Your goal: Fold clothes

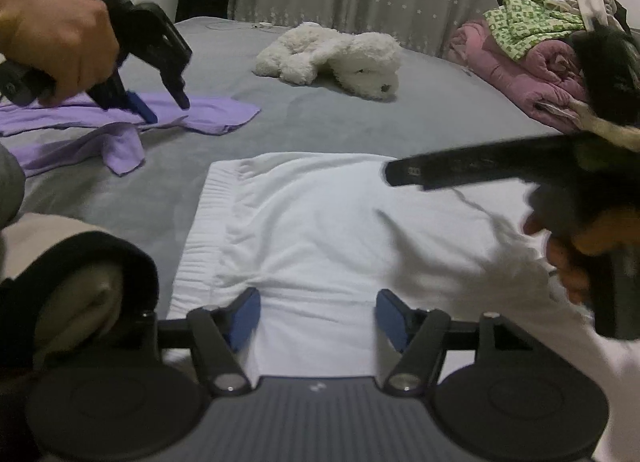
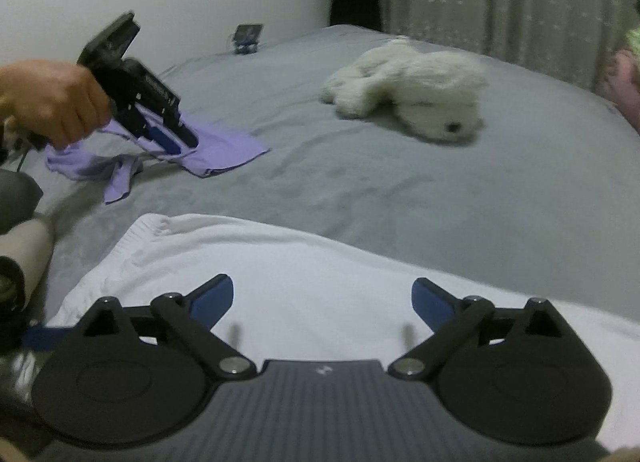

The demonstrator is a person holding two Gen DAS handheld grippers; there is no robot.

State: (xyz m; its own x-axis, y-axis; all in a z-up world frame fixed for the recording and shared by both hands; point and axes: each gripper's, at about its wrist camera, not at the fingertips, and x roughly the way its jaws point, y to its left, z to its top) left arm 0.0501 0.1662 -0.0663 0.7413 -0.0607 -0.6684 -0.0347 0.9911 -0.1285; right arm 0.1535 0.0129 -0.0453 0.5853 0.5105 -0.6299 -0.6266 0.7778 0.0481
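White knit garment with a ribbed elastic band (image 1: 320,230) lies spread flat on the grey bed (image 1: 320,122), near its front edge. Left claw (image 1: 318,316) and right claw (image 2: 322,300) hover over it, both spread wide and holding nothing.

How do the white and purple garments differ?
Colour: the white garment is white, the purple garment lilac. Pose: the white garment lies spread fairly smooth, with a ribbed band along its left edge; the purple garment is rumpled, with a trailing flap. Place: the white garment is nearest the cameras, the purple garment farther left. Both lie on the grey bed.
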